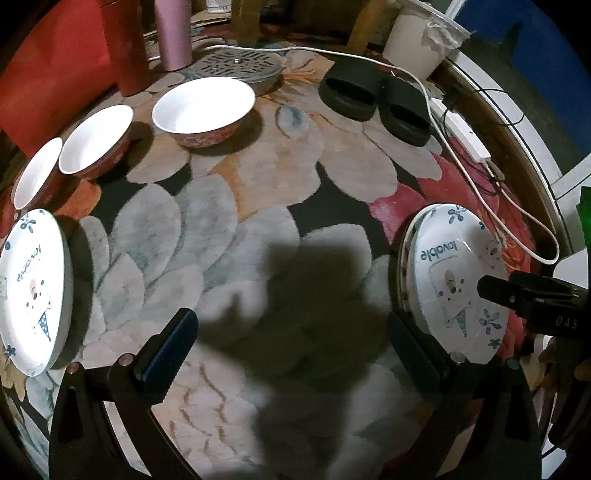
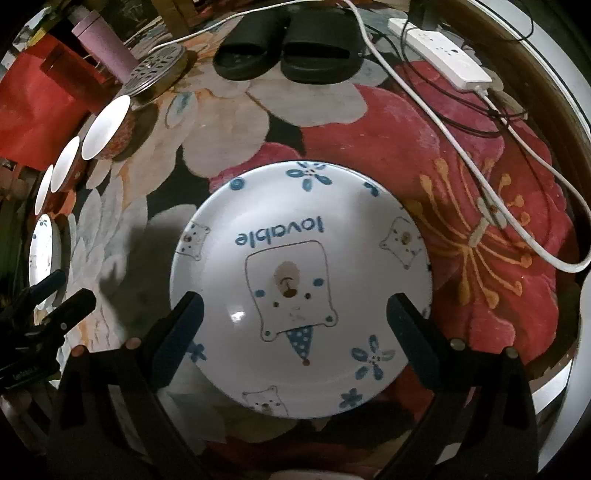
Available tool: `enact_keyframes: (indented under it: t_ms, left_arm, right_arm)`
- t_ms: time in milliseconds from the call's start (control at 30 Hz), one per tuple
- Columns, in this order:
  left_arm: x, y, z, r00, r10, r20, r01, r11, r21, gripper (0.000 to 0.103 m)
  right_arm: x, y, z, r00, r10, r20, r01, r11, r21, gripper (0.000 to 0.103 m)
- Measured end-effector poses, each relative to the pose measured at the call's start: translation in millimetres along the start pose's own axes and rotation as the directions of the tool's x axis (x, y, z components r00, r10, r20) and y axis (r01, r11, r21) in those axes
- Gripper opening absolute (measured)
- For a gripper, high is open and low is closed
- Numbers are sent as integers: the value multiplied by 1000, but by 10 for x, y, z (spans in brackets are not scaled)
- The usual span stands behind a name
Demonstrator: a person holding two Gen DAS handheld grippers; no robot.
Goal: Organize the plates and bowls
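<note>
A white plate with a blue bear and "lovable" print [image 2: 299,229] lies on the floral rug, topping a stack whose rims show in the left wrist view [image 1: 454,266]. My right gripper [image 2: 295,321] hovers open above its near half, touching nothing. Another such plate [image 1: 33,291] lies at the far left. Three red bowls with white insides stand in a row behind it: a large one [image 1: 203,107], a middle one [image 1: 96,138] and a third [image 1: 37,173]. My left gripper [image 1: 291,336] is open over bare rug between the plates. The right gripper [image 1: 493,290] reaches over the stack.
Black slippers [image 1: 373,99] lie at the back of the rug [image 1: 258,192]. A white power strip [image 2: 439,55] with cables [image 1: 480,192] runs along the right. A perforated metal lid [image 1: 236,64], a pink bottle [image 1: 171,33] and a white bucket [image 1: 417,40] stand behind.
</note>
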State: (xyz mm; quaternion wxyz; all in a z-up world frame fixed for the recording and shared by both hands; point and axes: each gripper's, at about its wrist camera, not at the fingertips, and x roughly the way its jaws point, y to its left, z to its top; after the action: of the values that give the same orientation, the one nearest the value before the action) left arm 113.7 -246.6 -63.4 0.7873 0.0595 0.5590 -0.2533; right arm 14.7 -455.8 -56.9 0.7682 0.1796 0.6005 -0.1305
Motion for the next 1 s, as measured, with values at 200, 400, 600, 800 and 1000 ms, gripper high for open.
enact_keyframes:
  t_ms: [200, 400, 600, 800, 1000]
  left_arm:
    - [-31, 143, -38, 1000, 11, 0, -11, 1000, -18, 102]
    - [-71, 287, -78, 1000, 20, 3, -20, 999, -36, 102]
    - [-109, 430, -125, 999, 33, 4, -33, 998, -58, 102]
    - [-134, 567, -169, 999, 45, 3, -45, 996, -80, 102]
    - [-158, 707, -217, 999, 52, 1, -52, 993, -106, 102]
  right_arm:
    - [26, 135, -9, 1000, 4, -2, -4, 1000, -19, 100]
    - [48, 261, -8, 1000, 5, 0, -5, 999, -36, 100]
    - [68, 404, -11, 1000, 12, 0, -12, 998, -57, 100]
    - [100, 535, -6, 1000, 18, -4, -18, 997, -74, 100]
    - [146, 652, -15, 1000, 18, -13, -19, 995, -96, 100]
